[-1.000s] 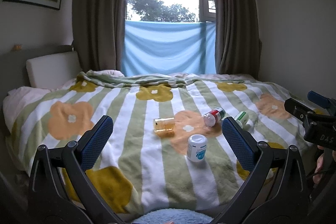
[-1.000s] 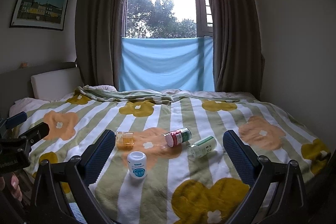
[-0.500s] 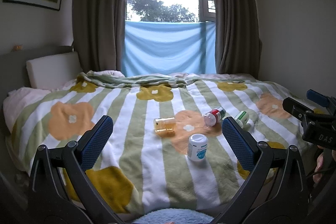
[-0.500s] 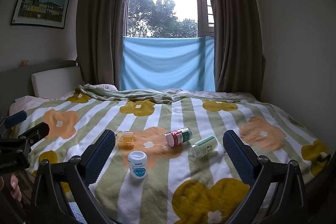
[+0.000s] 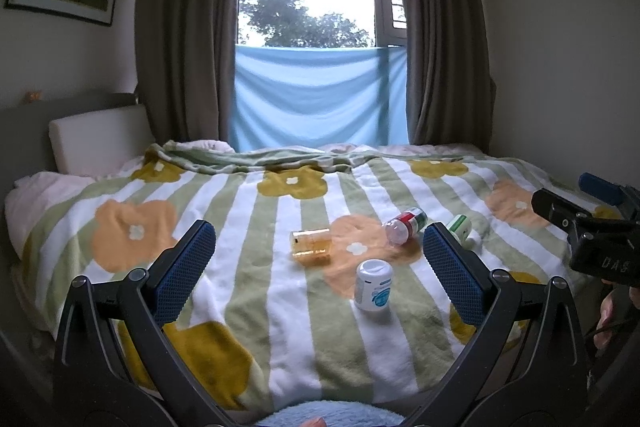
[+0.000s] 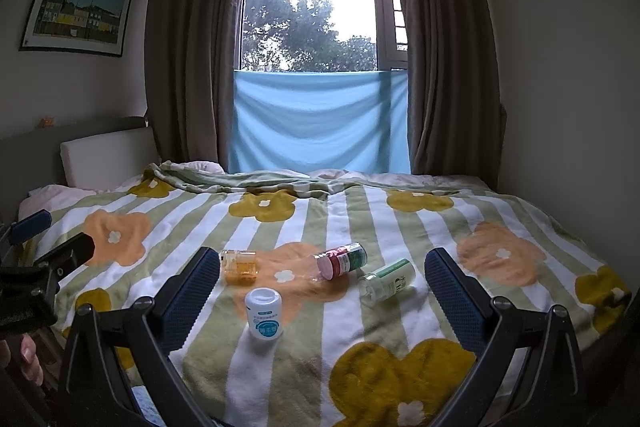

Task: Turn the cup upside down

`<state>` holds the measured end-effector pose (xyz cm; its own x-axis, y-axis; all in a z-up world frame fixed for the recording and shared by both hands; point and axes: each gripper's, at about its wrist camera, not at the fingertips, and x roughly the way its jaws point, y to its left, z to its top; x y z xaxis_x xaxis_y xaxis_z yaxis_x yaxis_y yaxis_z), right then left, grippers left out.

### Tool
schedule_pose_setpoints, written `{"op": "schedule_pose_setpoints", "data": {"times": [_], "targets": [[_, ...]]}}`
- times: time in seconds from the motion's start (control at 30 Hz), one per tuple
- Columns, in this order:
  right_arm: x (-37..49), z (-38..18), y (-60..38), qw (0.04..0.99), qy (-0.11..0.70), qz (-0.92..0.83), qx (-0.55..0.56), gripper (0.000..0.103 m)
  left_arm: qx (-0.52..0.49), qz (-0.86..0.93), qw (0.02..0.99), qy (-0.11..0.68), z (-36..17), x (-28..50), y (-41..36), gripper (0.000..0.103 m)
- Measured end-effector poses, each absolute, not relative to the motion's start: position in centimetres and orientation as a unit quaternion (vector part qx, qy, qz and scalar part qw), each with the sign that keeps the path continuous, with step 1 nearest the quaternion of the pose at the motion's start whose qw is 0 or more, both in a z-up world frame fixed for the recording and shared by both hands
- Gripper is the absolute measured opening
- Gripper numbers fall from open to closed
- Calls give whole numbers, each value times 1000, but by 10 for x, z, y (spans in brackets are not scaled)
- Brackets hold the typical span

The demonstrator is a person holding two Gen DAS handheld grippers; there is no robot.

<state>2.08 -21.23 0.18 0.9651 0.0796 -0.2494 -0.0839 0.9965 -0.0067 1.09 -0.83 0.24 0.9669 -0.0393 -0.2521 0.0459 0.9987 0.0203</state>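
Note:
A clear amber cup [image 5: 311, 245] lies on its side on the flowered blanket, also in the right wrist view [image 6: 240, 266]. My left gripper [image 5: 320, 267] is open and empty, held back from the bed's near edge, the cup well ahead between its fingers. My right gripper [image 6: 320, 291] is open and empty, also short of the bed; the cup lies ahead near its left finger [image 6: 188, 297]. Each gripper shows at the edge of the other's view.
A white bottle [image 5: 373, 284] stands upright nearest me. A red-and-green bottle [image 5: 406, 225] and a green-and-white bottle [image 5: 460, 227] lie on their sides to the right. A pillow [image 5: 96, 141] and headboard are on the left, a curtained window behind.
Both grippers have drifted very slightly; the objects on the bed have not moved.

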Motion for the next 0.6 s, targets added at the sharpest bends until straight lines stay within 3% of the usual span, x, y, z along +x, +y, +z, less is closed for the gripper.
{"op": "schedule_pose_setpoints", "data": {"times": [0.6], "targets": [[22, 3, -211, 992, 123, 41, -8, 102, 24, -5, 995, 93, 3, 1, -11, 103]]}}
